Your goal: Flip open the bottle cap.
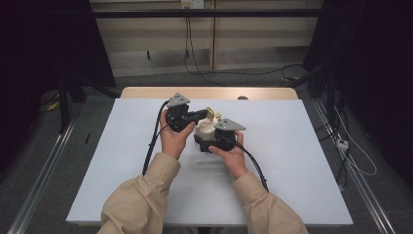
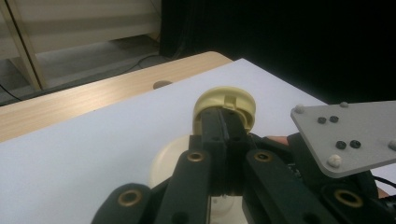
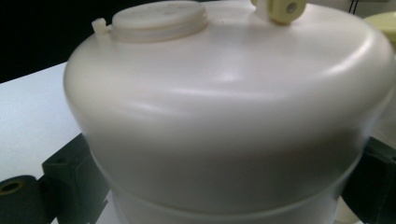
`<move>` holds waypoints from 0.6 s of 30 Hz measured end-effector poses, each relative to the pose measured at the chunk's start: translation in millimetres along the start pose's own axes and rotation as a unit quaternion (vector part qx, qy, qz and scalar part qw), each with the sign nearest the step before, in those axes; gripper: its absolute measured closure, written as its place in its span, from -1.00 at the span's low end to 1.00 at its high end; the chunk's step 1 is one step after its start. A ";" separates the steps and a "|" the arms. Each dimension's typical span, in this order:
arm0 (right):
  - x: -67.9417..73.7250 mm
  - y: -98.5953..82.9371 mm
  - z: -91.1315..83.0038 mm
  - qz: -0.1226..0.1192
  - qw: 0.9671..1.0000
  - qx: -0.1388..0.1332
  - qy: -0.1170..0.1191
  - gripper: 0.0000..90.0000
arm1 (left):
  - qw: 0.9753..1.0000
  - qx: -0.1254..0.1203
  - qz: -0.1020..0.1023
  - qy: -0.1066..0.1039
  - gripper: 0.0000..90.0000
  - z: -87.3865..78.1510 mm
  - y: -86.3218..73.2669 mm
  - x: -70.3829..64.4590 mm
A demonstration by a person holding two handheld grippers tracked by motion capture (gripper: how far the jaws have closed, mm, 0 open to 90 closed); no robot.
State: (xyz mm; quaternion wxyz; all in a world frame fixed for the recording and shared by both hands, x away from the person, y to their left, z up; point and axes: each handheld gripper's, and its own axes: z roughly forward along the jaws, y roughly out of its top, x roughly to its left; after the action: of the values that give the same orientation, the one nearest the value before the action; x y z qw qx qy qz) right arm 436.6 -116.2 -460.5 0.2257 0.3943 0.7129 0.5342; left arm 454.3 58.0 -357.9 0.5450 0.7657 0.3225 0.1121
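A cream-white plastic jar (image 1: 203, 129) stands mid-table on the white board (image 1: 292, 165). My right gripper (image 1: 214, 142) is shut on the jar's body (image 3: 224, 116), one black jaw on each side of it. The jar's round threaded neck (image 3: 159, 18) sits on top, with a small yellowish knob (image 3: 280, 9) beside it. My left gripper (image 2: 225, 122) is shut on a pale yellow round lid (image 2: 225, 100), held on edge just above the jar (image 2: 163, 161). In the high view the lid (image 1: 210, 113) is at the tips of the left gripper (image 1: 204, 115), directly over the jar.
The white board covers a wooden table whose far edge (image 1: 209, 92) shows behind it. A small dark round spot (image 1: 242, 98) lies on that wooden strip. Cables (image 1: 151, 146) trail from both grippers toward the person. Metal rails (image 1: 44, 170) run along the floor beside the table.
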 end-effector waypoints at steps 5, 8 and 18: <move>0.0 0.0 0.0 0.000 1.000 0.000 0.000 -0.90 | 1.000 -0.002 -0.001 -0.001 1.00 1.5 -0.7 -1.0; 0.0 -0.2 0.0 0.001 1.000 0.000 0.000 -0.90 | 1.000 -0.002 -0.001 -0.002 1.00 2.6 -0.6 -1.5; 0.0 -0.2 0.0 0.002 1.000 0.000 0.000 -0.90 | 1.000 0.001 -0.005 -0.006 1.00 6.5 -2.1 -1.0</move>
State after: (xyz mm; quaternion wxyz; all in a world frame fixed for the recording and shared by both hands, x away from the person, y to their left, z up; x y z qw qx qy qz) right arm 436.6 -116.3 -460.7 0.2242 0.3959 0.7121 0.5347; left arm 456.2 52.9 -362.0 0.5469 0.7651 0.3233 0.1043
